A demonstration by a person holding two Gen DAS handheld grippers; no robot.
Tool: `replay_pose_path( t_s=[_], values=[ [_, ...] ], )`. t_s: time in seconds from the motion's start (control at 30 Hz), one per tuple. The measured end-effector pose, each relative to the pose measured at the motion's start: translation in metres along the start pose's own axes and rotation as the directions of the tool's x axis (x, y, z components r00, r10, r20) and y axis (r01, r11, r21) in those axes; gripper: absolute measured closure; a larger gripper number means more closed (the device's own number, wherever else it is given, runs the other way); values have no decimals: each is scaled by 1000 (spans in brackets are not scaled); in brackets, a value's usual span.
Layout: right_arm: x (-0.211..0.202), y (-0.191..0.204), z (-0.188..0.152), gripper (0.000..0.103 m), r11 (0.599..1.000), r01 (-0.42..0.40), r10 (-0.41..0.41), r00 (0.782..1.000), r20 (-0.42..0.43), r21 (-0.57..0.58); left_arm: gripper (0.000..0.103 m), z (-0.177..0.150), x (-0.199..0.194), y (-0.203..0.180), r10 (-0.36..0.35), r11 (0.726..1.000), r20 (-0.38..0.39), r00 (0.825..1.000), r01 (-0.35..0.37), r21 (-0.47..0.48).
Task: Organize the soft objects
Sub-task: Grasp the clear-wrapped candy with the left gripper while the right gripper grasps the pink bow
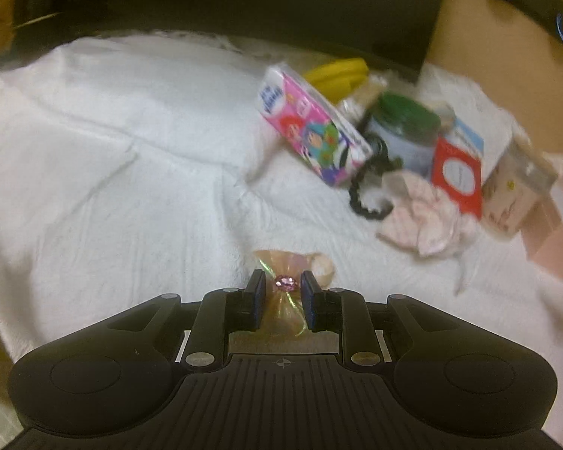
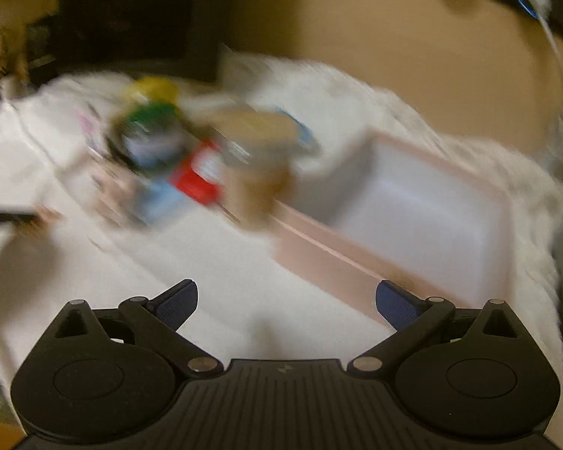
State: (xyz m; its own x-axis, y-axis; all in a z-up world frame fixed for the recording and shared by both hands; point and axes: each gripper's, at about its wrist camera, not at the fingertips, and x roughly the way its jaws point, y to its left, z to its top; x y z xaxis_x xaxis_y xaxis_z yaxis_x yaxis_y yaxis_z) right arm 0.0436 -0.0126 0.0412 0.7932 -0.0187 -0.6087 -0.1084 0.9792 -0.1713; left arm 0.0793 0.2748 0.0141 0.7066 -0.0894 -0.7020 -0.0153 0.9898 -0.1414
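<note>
The left gripper (image 1: pixel 282 294) is pinched on a small iridescent hair bow (image 1: pixel 287 281) with a pink gem at its knot; the blue pads press the knot from either side, and the bow's loops run fore and aft between them, one fanning out ahead at 12 o'clock, the other trailing back toward the gripper body. The bow appears to hang just above the white quilted cloth (image 1: pixel 112 150), though contact with it cannot be ruled out.

The right gripper (image 2: pixel 286 302) is spread wide and holds nothing, hovering over the same cloth. Its view is badly smeared, but a pink-rimmed shallow bin (image 2: pixel 356 266) with a white inside lies close ahead at 1 o'clock, with nothing visible in it.

From the left gripper, that bin shows only as a pink corner (image 1: pixel 544 232) at the far right edge, near 3 o'clock. Between lie the clutter: a pink cartoon-printed pack (image 1: pixel 311 127), a green-lidded jar (image 1: pixel 405 127), a black coiled hair tie (image 1: pixel 368 195), a pale pink crumpled cloth (image 1: pixel 420 221) and a red box (image 1: pixel 458 176).

So the bow likely needs carrying rightward past that heap; the right gripper is nearer the bin, but the left has the load.
</note>
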Motion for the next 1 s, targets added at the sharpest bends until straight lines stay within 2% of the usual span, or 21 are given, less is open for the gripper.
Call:
replay_pose_path(
  t_s=[0.13, 0.3, 0.4, 0.43, 0.5, 0.53, 0.57, 0.6, 0.77, 0.83, 0.93, 1.0],
  values=[
    [11, 45, 30, 2, 992, -83, 86, 996, 35, -94, 80, -4, -1, 6, -21, 1000, 12, 1000, 21, 7],
    [58, 96, 55, 11, 973, -150, 150, 989, -12, -174, 82, -5, -1, 11, -39, 999, 19, 999, 39, -5],
    [92, 112, 65, 23, 969, -188, 180, 982, -65, -163, 85, -6, -4, 14, -55, 998, 25, 998, 56, -20],
    [99, 114, 67, 28, 969, -197, 186, 979, -81, -152, 85, -7, -5, 15, -62, 998, 31, 998, 63, -22],
    [114, 117, 73, 47, 965, -237, 222, 966, -135, -115, 85, -7, -9, 16, -77, 997, 59, 995, 78, -11],
    [120, 117, 76, 71, 959, -267, 249, 953, -173, -91, 85, -6, -11, 16, -82, 997, 72, 994, 82, -4],
    [124, 117, 78, 81, 955, -288, 269, 944, -193, -75, 85, -3, -14, 16, -87, 996, 90, 992, 87, 4],
    [121, 114, 81, 82, 952, -300, 283, 940, -189, -65, 86, 1, -17, 17, -92, 996, 108, 990, 91, 12],
    [61, 82, 113, 84, 953, -300, 299, 954, -24, -46, 86, 36, -34, 8, -128, 991, 202, 971, 120, 51],
    [33, 61, 129, 84, 964, -265, 266, 962, 58, -28, 86, 59, -40, -2, -156, 987, 243, 958, 140, 82],
    [-1, 29, 149, 84, 979, -205, 202, 969, 141, 10, 86, 103, -48, -26, -207, 976, 313, 927, 171, 138],
    [-23, 5, 157, 84, 991, -133, 126, 973, 192, 24, 85, 131, -52, -47, -242, 966, 353, 904, 190, 176]
  ],
)
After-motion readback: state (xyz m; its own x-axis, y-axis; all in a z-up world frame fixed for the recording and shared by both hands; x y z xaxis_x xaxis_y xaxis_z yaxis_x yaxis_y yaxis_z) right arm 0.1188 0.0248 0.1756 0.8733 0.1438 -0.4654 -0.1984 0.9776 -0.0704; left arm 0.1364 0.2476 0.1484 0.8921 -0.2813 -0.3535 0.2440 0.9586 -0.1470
